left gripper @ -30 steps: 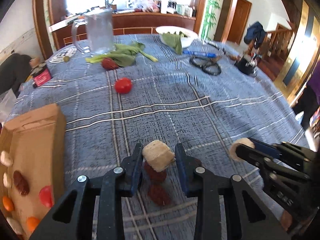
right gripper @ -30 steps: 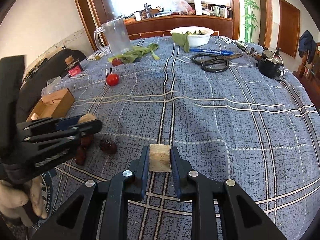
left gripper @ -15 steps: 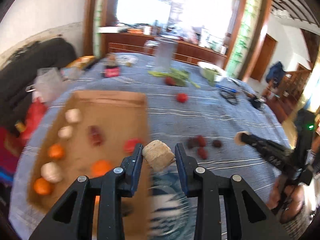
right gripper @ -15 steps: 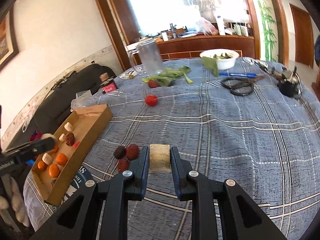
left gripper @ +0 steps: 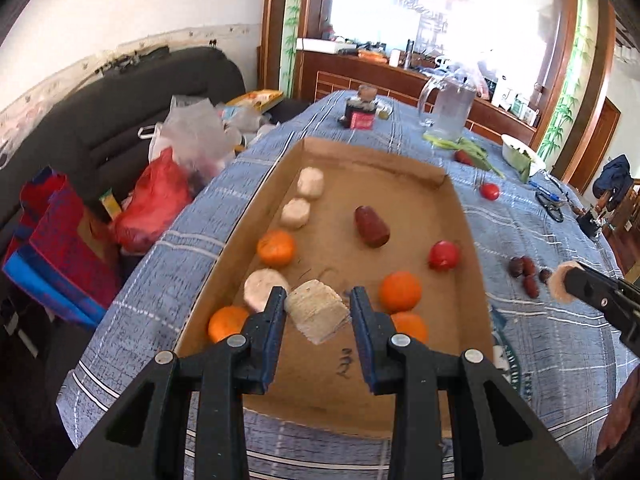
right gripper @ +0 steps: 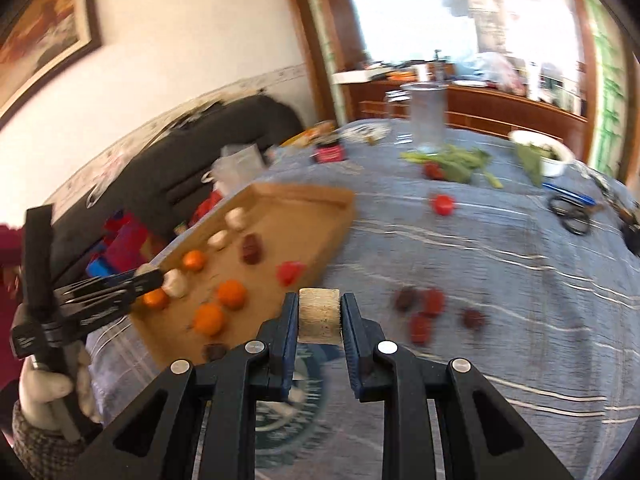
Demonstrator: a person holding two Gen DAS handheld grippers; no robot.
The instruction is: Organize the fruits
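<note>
My left gripper [left gripper: 319, 312] is shut on a pale fibrous chunk [left gripper: 316, 311] and holds it above the near end of the cardboard tray [left gripper: 420, 172]. The tray holds several oranges [left gripper: 276, 247], pale chunks [left gripper: 310, 183], a dark red date [left gripper: 372, 227] and a red tomato [left gripper: 443, 255]. My right gripper [right gripper: 319, 314] is shut on another pale chunk [right gripper: 319, 316], above the blue cloth just right of the tray [right gripper: 308, 194]. Several dates [right gripper: 418, 308] lie on the cloth. The left gripper also shows in the right wrist view [right gripper: 150, 276].
A loose tomato [left gripper: 489, 191], greens [left gripper: 468, 148], a glass pitcher [left gripper: 452, 112], a white bowl [left gripper: 520, 156], scissors [left gripper: 552, 206] and a small red jar [left gripper: 360, 114] lie farther back on the table. Bags [left gripper: 160, 200] and a dark sofa [left gripper: 120, 96] are off the left edge.
Both grippers swung left, each still holding its chunk. The left one now hangs over the tray; the right one has moved toward the tray's right side, past the dates.
</note>
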